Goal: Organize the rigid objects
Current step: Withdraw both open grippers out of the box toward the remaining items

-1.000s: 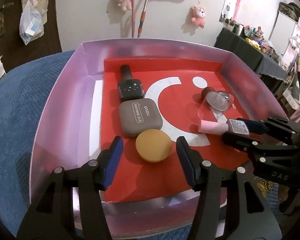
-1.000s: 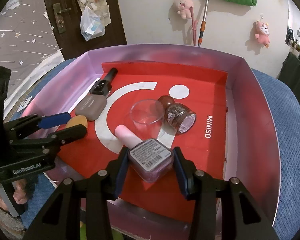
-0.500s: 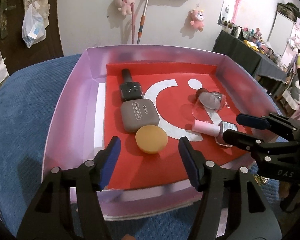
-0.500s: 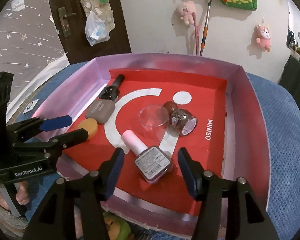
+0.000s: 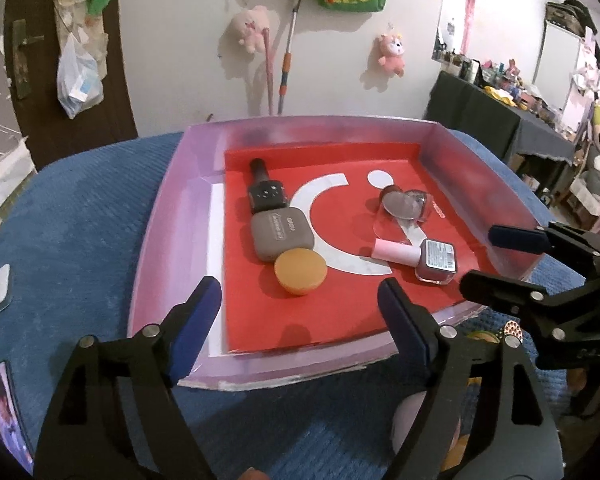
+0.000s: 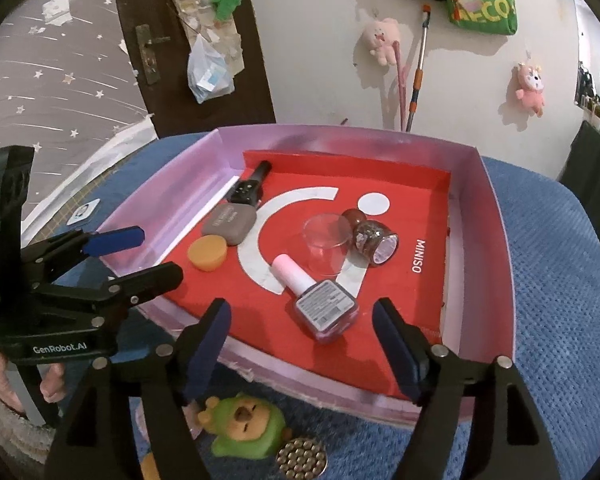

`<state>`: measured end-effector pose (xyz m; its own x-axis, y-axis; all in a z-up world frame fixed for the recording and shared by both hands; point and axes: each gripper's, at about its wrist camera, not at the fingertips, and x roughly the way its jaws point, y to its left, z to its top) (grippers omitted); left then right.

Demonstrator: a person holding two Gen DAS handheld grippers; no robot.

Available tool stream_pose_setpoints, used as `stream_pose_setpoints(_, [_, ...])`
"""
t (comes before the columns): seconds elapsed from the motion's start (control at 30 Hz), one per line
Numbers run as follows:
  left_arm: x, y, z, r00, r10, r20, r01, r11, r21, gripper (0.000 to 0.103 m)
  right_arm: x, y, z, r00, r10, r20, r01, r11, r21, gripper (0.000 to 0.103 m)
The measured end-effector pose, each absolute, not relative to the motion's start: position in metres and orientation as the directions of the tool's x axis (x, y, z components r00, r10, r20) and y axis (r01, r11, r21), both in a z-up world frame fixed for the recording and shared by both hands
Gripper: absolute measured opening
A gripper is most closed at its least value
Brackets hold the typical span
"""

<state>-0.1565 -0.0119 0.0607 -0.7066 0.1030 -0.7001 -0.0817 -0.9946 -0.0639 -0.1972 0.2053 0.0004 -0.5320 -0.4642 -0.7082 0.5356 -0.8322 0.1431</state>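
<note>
Red liner fills the floor of the lilac tray (image 5: 168, 236), which sits on blue fabric.

Left wrist view: left gripper (image 5: 300, 306) hangs above the tray's near edge, jaws opening, nothing between the pads. A second ago those pads sat low inside the tray either side of the orange puff (image 5: 300, 271); now the puff lies free ahead of them, touching the grey eyeshadow case (image 5: 281, 233). A black bottle (image 5: 265, 192) lies just behind the case. Right gripper (image 5: 496, 258) shows at the right edge, also spread, just beside the pink-capped nail polish (image 5: 420, 258). That bottle lies on its side near the tray's right front corner. A clear dome lid (image 5: 400, 210) and a small dark jar sit behind it.

Right wrist view: right gripper (image 6: 302, 330) jaws opening, empty. A second ago they were clamped on the nail polish (image 6: 320, 304); now it rests on the liner ahead of the fingers, untouched. A clear cup (image 6: 326, 240) sits just behind it and a glitter jar (image 6: 374, 240) is tipped beside that. Left gripper (image 6: 140, 256) stands off the tray's left wall. Outside the tray, near edge: a green plush toy (image 6: 244, 428) and a beaded disc (image 6: 302, 458).

Reading: both placements look finished, both claws released and backed off. The loose items below the tray are probably next.
</note>
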Motion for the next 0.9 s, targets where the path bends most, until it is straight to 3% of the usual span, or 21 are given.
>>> stream_pose_setpoints(0.1, [-0.152,-0.016,0.064,-0.712,0.114,-0.693,-0.077,-0.994,-0.084,0.084,-0.191,0.207,0.005,-0.541,-0.473,-0.695,0.543,-0.828,0.141,0.084])
stream_pose_setpoints(0.2, [-0.148,-0.019,0.067,-0.722,0.116,-0.682,-0.070,-0.993,-0.095,0.098,-0.185,0.209,0.009,-0.544,-0.487,-0.683,0.552,-0.821,0.146,0.087])
stream_pose_setpoints(0.53, [-0.136,-0.019,0.065,-0.726,0.096,-0.681,-0.059,-0.995,-0.078,0.098,-0.167,0.215,0.017,-0.554,-0.519,-0.651,0.567,-0.807,0.161,0.103])
stream_pose_setpoints(0.9, [-0.122,-0.019,0.064,-0.721,0.109,-0.685,-0.066,-0.994,-0.089,0.098,-0.146,0.226,0.023,-0.579,-0.527,-0.621,0.557,-0.813,0.171,0.103])
